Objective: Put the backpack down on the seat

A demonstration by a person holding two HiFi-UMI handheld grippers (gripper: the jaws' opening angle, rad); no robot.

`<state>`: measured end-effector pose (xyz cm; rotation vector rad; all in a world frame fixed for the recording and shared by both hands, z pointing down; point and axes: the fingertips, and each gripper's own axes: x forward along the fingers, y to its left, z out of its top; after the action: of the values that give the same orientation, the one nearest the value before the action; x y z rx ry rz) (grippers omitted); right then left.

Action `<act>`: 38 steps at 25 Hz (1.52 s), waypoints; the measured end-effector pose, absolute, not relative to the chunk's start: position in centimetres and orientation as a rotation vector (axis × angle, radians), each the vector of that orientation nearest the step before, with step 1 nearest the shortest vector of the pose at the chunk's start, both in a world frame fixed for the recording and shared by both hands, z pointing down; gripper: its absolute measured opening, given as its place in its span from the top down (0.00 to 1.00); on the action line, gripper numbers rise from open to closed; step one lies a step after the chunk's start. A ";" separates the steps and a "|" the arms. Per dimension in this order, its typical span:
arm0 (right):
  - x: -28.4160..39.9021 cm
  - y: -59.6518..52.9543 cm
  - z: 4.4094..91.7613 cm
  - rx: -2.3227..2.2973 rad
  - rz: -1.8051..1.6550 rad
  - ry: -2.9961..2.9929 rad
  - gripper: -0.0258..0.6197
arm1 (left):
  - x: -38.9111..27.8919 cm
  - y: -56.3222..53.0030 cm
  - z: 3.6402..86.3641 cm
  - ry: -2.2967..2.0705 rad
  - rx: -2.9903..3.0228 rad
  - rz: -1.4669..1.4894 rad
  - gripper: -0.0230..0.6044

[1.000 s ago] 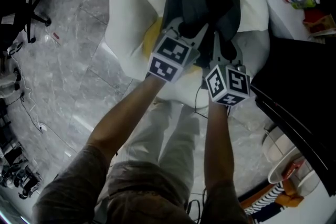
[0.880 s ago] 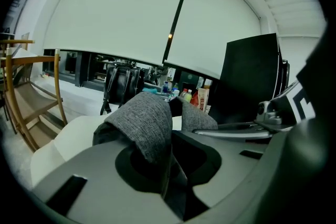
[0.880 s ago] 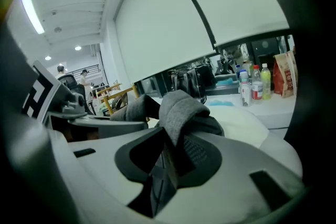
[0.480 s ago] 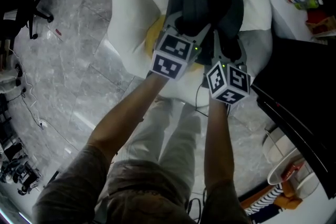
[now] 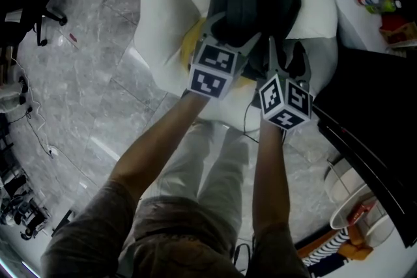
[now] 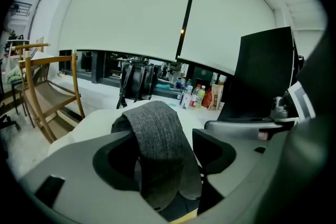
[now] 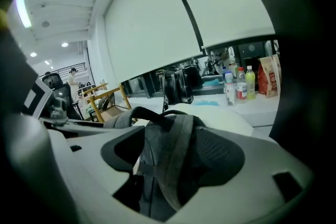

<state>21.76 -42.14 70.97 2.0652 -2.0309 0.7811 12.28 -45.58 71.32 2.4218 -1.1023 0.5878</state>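
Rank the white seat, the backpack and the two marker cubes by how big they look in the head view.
1. white seat, largest.
2. backpack.
3. left marker cube and right marker cube: about alike, and both nearer the camera than the backpack, so I won't rank one over the other.

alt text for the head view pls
A dark grey backpack rests on a white seat, seen from above. The person's left gripper and right gripper reach to it. Their jaws have just been opening, with a strap between each pair.
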 end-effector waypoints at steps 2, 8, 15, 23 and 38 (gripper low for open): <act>21.5 -42.1 70.6 2.054 0.784 -2.038 0.50 | 12.0 -45.7 70.9 -1.120 2.415 0.584 0.45; 20.8 -41.8 69.1 2.039 0.823 -2.061 0.50 | 11.0 -45.9 69.1 -1.170 2.391 0.580 0.44; 19.5 -40.8 65.8 1.998 0.858 -2.074 0.50 | 10.8 -44.5 65.9 -1.163 2.359 0.600 0.44; 18.6 -39.6 60.4 1.975 0.903 -2.073 0.66 | 11.6 -42.6 59.2 -1.121 2.358 0.570 0.63; 14.7 -34.4 50.5 1.807 0.962 -2.168 0.95 | 9.0 -35.8 50.3 -1.092 2.294 0.640 0.96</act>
<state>14.68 -34.41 50.54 1.8072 -2.1684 0.9623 8.98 -35.76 50.26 2.2935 -1.0921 0.6395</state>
